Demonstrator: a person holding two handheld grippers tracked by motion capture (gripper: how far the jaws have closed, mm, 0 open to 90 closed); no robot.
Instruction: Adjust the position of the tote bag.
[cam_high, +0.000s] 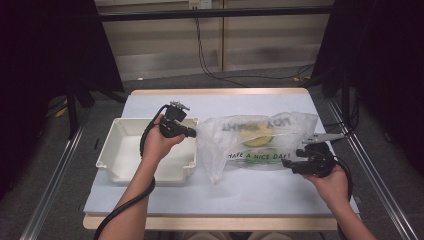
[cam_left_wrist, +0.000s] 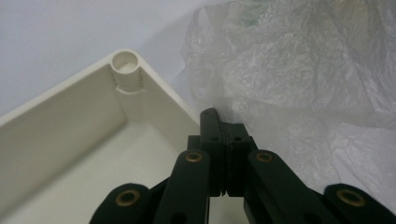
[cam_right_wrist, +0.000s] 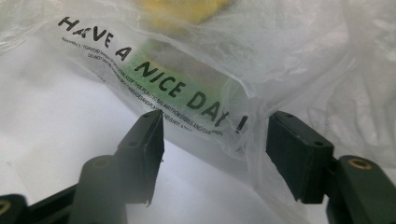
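- Clearly the plastic bag (cam_high: 260, 142) is thin, limp, slippery; left gripper (cam_left_wrist: 223, 140) is clenched on its left edge, beside the tray (cam_high: 117, 145).
- Right gripper (cam_right_wrist: 215, 154) gapes at the near right corner; pinch bunched film there, not the yellow thing (cam_high: 257, 136) inside.

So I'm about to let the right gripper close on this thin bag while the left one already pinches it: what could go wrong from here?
1. The left gripper is shut on the plastic bag's edge beside the white tray; a pull might tear the thin film or let it slip out.
2. The right gripper stands open at the printed edge; closing there may catch only loose film.
3. The yellow item inside might slide or spill out as the bag lifts.
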